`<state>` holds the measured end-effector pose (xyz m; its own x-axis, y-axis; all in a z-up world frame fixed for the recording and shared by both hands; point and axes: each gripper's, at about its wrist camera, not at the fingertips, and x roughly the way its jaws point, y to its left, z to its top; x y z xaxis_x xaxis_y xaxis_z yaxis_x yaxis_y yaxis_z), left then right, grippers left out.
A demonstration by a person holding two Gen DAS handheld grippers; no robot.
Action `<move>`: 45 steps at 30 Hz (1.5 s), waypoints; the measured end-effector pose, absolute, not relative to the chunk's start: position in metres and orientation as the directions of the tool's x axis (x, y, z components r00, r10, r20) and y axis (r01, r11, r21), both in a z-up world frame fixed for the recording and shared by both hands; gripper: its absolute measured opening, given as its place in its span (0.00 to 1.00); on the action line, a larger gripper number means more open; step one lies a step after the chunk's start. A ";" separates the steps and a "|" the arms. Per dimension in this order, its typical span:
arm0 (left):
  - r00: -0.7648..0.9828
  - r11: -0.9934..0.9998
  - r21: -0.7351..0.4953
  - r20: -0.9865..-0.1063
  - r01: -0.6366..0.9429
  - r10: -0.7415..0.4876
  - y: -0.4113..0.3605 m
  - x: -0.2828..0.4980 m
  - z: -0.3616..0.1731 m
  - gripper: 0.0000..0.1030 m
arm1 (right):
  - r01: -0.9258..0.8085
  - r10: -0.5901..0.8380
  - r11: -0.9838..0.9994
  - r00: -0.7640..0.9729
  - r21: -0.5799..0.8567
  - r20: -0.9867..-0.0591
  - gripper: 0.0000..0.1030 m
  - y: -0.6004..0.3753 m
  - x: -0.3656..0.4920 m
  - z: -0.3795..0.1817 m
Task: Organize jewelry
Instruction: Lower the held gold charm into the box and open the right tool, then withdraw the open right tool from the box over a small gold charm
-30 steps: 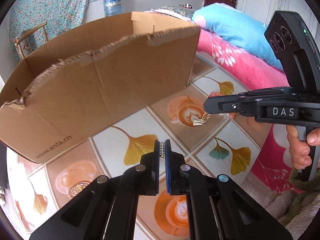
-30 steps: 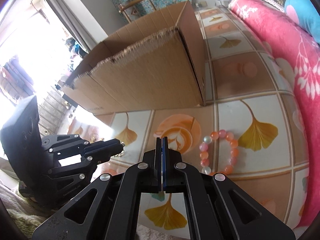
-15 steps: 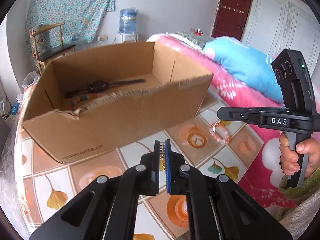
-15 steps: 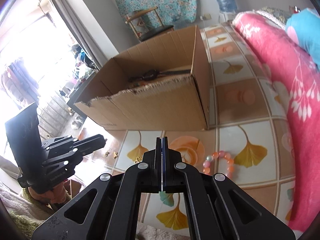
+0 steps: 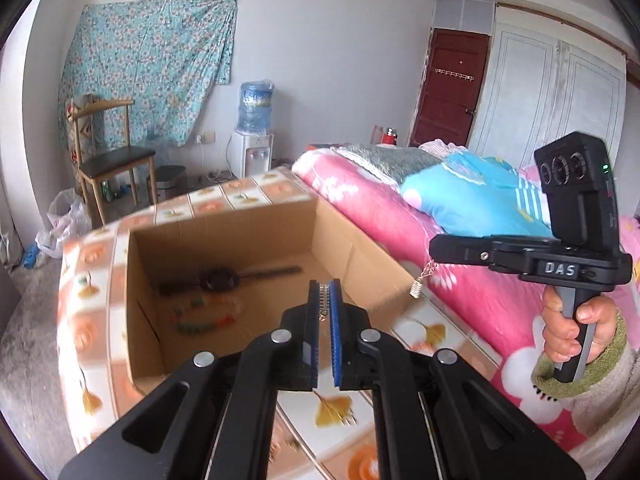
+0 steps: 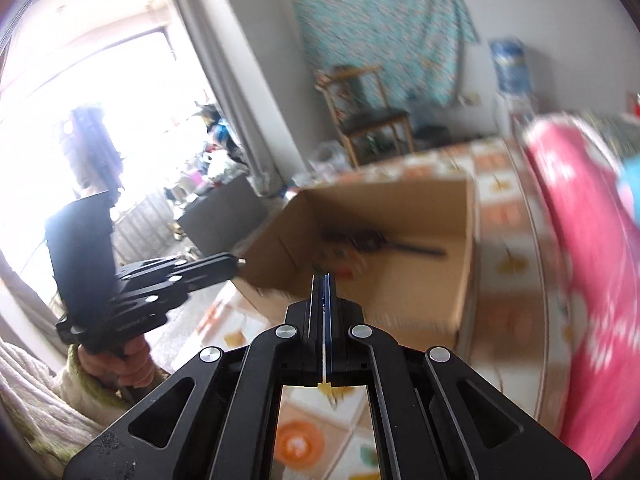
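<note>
Both grippers are lifted above the open cardboard box [image 5: 240, 280], which sits on a surface covered with a ginkgo-leaf patterned cloth [image 5: 424, 332], hard against the pink bedding [image 5: 460, 292] on its right side. The left gripper [image 5: 325, 312] has its jaws drawn narrow on something small and metallic: a tiny gold link shows between the blue pads, most likely an earring or a bit of chain, though it is too small to name for certain. The right gripper [image 5: 434, 249] is pinched closed on a thin chain with a gold coil pendant [image 5: 416, 288] that dangles free just outside the box's right wall. From its own camera the right gripper [image 6: 322, 292] shows only a hairline between the pads.

Inside the box lie a dark wristwatch [image 5: 228, 278] along the far side and what look like two beaded strands [image 5: 204, 316] nearer the middle, blurred.

The step in hand looks like dropping both pieces into the box. To do it well, I would carry the right gripper leftwards until the pendant hangs clearly past the wall and over bare cardboard, then lower before letting go, so the chain doesn't catch the rim or fall onto the cloth. The left piece is already over the opening; it should go down on an open patch away from the beads, to keep things from tangling.
</note>
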<state>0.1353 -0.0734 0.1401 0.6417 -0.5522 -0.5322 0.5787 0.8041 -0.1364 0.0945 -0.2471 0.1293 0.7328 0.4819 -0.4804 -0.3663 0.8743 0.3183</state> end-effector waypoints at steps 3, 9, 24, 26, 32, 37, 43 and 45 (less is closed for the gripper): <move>0.605 0.788 -0.161 -0.557 0.594 -0.570 -0.079 0.168 0.144 0.04 | -0.397 0.482 0.876 0.728 0.273 -0.488 0.00 -0.239 0.120 0.139; 0.412 0.754 -0.307 -0.688 0.581 -0.598 -0.099 0.246 0.115 0.04 | -0.393 0.468 0.881 0.641 0.264 -0.609 0.00 -0.235 0.198 0.120; 0.060 0.751 -0.510 -0.810 0.420 -0.584 -0.133 0.324 0.038 0.09 | -0.305 0.403 0.909 0.459 0.285 -0.792 0.04 -0.255 0.283 0.050; 0.053 0.751 -0.514 -0.810 0.413 -0.584 -0.134 0.324 0.036 0.21 | -0.298 0.406 0.908 0.463 0.293 -0.788 0.05 -0.258 0.283 0.052; 0.098 0.769 -0.491 -0.814 0.410 -0.572 -0.130 0.321 0.043 0.22 | -0.277 0.409 0.911 0.502 0.306 -0.762 0.10 -0.268 0.271 0.064; 0.177 0.774 -0.455 -0.802 0.440 -0.571 -0.120 0.307 0.066 0.28 | -0.271 0.411 0.911 0.549 0.310 -0.728 0.23 -0.270 0.250 0.083; 0.318 0.781 -0.395 -0.752 0.483 -0.577 -0.098 0.266 0.106 0.42 | -0.296 0.437 0.899 0.637 0.322 -0.635 0.42 -0.278 0.194 0.119; 0.370 0.785 -0.376 -0.726 0.492 -0.580 -0.086 0.249 0.118 0.47 | -0.311 0.456 0.889 0.656 0.335 -0.601 0.46 -0.281 0.173 0.126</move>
<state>0.2488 -0.0861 0.1184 0.3699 -0.5800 -0.7258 0.4922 0.7849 -0.3764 0.1726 -0.2808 0.1264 0.6564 0.4560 -0.6010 -0.3111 0.8894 0.3350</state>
